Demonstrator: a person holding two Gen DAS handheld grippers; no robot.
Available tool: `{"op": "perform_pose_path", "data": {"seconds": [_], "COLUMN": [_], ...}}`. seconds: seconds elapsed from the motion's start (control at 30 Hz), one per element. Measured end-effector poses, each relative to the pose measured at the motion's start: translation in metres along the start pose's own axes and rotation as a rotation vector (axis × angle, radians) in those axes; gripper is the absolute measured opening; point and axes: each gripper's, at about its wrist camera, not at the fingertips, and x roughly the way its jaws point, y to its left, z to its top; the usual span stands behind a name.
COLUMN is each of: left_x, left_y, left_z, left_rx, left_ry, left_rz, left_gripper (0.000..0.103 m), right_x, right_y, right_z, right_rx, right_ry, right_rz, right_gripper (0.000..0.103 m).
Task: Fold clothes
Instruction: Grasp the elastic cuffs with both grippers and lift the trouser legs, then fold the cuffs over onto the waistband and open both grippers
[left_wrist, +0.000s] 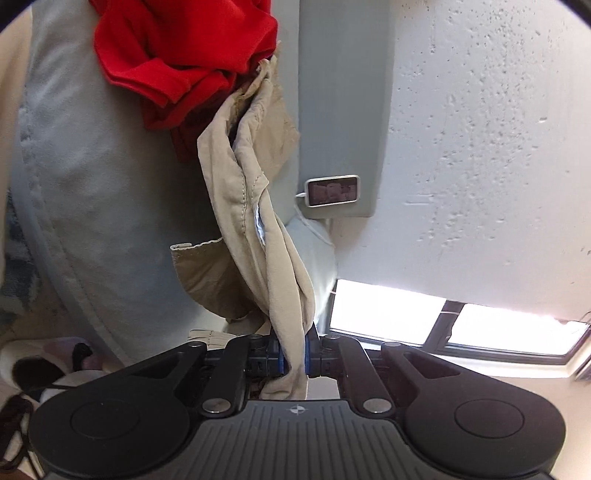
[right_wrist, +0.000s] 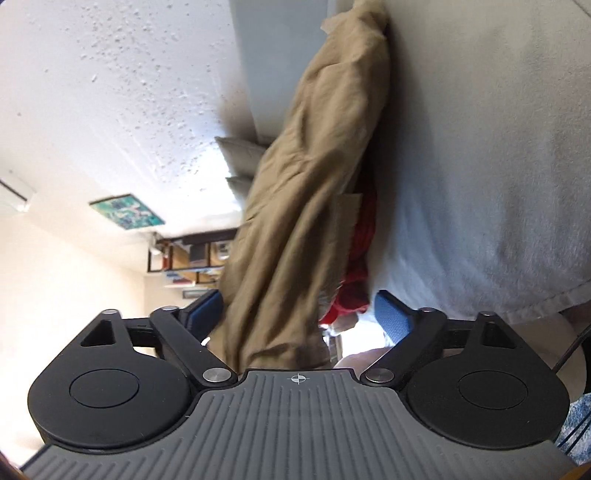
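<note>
Pale blue bedding lay behind the limp, light khaki trousers, pinched tight in the left tongs while the right tongs gaped loosely around a lower fold, best gripped by the seam

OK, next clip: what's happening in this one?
A person is working with two handheld grippers on a tan garment over a pale blue bed sheet. The left gripper is shut on a bunched part of the garment, which trails off toward a red garment lying on the sheet. The right gripper is open, with the tan cloth running between its fingers but not pinched. No fold shows yet; the cloth is twisted and bunched.
</note>
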Motion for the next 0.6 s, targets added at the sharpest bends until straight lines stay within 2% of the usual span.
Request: {"op": "perform_pose_path", "data": {"seconds": [0.07, 0.1, 0.17, 0.23, 0.3, 0.33, 0.43, 0.5, 0.6], "left_x": [0.007, 0.01, 0.022, 0.033, 0.033, 0.032, 0.017, 0.006, 0.013], "left_y": [0.001, 0.003, 0.017, 0.03, 0.027, 0.026, 0.025, 0.021, 0.006], "left_z": [-0.006, -0.009, -0.015, -0.022, -0.026, -0.028, -0.026, -0.026, -0.029], "left_rx": [0.079, 0.111, 0.095, 0.08, 0.088, 0.092, 0.062, 0.068, 0.099], "left_ry": [0.046, 0.07, 0.121, 0.168, 0.176, 0.179, 0.181, 0.17, 0.166], "left_rz": [0.181, 0.267, 0.369, 0.463, 0.464, 0.464, 0.441, 0.426, 0.429], "left_gripper": [0.006, 0.006, 0.007, 0.007, 0.007, 0.007, 0.007, 0.008, 0.008], "right_x": [-0.007, -0.014, -0.024, -0.026, -0.027, -0.029, -0.033, -0.033, -0.034], "right_y": [0.016, 0.026, 0.04, 0.043, 0.045, 0.047, 0.055, 0.062, 0.076], "right_z": [-0.007, -0.012, -0.021, -0.026, -0.031, -0.032, -0.032, -0.031, -0.033], "right_rx": [-0.075, -0.12, -0.163, -0.131, -0.093, -0.075, -0.026, -0.007, -0.009], "right_ry": [0.025, 0.023, 0.019, 0.02, 0.023, 0.02, 0.029, 0.063, 0.102], "right_rz": [-0.149, -0.24, -0.389, -0.524, -0.658, -0.673, -0.67, -0.675, -0.684], "right_gripper": [0.031, 0.029, 0.025, 0.023, 0.023, 0.023, 0.025, 0.03, 0.03]}}
